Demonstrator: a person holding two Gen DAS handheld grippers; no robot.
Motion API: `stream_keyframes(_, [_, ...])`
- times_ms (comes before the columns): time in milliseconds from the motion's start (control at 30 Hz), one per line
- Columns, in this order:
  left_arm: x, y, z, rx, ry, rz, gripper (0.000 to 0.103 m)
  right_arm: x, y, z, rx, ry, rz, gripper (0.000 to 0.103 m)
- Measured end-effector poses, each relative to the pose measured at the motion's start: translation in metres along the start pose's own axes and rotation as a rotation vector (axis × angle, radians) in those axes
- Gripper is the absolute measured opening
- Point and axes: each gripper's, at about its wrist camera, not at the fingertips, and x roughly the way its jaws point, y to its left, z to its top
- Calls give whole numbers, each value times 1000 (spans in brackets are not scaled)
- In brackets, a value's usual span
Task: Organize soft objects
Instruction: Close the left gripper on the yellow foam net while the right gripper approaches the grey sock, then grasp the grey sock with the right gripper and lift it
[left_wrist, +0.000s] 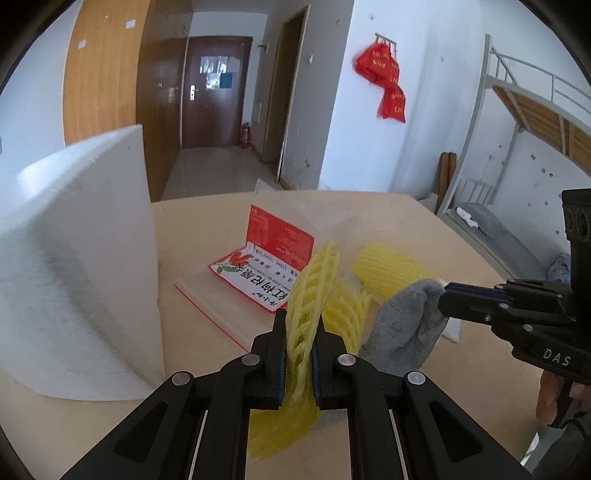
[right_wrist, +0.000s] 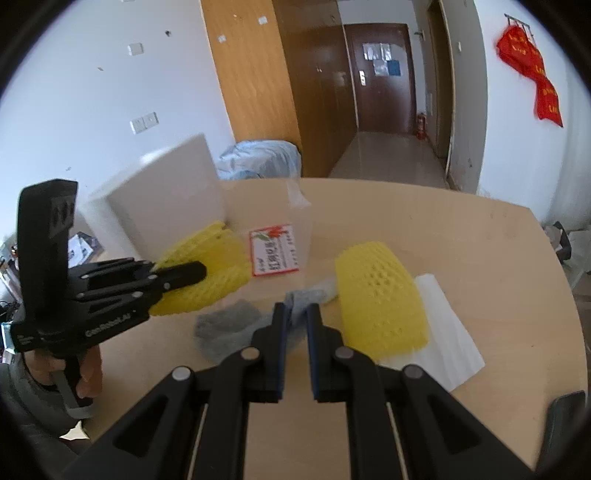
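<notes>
My left gripper (left_wrist: 300, 334) is shut on a yellow foam net sleeve (left_wrist: 314, 295), held upright a little above the table; the sleeve also shows in the right wrist view (right_wrist: 214, 273), where the left gripper (right_wrist: 201, 271) enters from the left. My right gripper (right_wrist: 295, 314) is shut on a grey sock (right_wrist: 229, 328) that rests on the table; in the left wrist view the right gripper (left_wrist: 445, 295) pinches the sock (left_wrist: 402, 325) from the right. A second yellow foam net (right_wrist: 380, 299) lies on a white foam sheet (right_wrist: 450, 332) to the right.
A tall white foam block (left_wrist: 81, 266) stands on the left of the wooden table (right_wrist: 461, 240). A clear zip bag with a red and white label (left_wrist: 258, 266) lies at the middle. A crumpled clear plastic bag (left_wrist: 321, 214) rises behind the nets.
</notes>
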Motion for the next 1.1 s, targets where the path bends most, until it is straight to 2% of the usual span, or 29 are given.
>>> stream_keyframes(167, [-11,0,-2,-1,-13,9,11,6,4,-6,12,19,18,13])
stream_keyframes(300, [-11,2,-3,-3,-9,14,11,21,1,-17,6,74,-55,18])
stream_keyframes(367, [-11,3,-3,-9,-8,11,11,25,3,-23,-10,112,-28,49])
stream_keyframes(400, [-12,3,-3,-9,-9,7,11,24,7,-25,-22,107,1,56])
stream_keyframes(433, [-13,4,-3,-8,-11,5,11,23,10,-26,-34,99,19,70])
stream_keyframes(467, [-14,4,-2,-8,-14,6,11,21,14,-27,-54,85,28,79])
stream_keyframes(500, [-15,5,-2,-11,-19,6,11,19,17,-26,-69,67,26,82])
stream_keyframes(567, [-17,8,-1,-21,-21,6,11,21,23,-22,-99,46,30,83])
stream_keyframes(733, [-31,12,-2,-35,-42,2,11,50,27,-23,-119,125,54,83])
stream_keyframes(1100, [-51,16,-4,-47,-75,8,11,83,29,-21,-127,194,34,83])
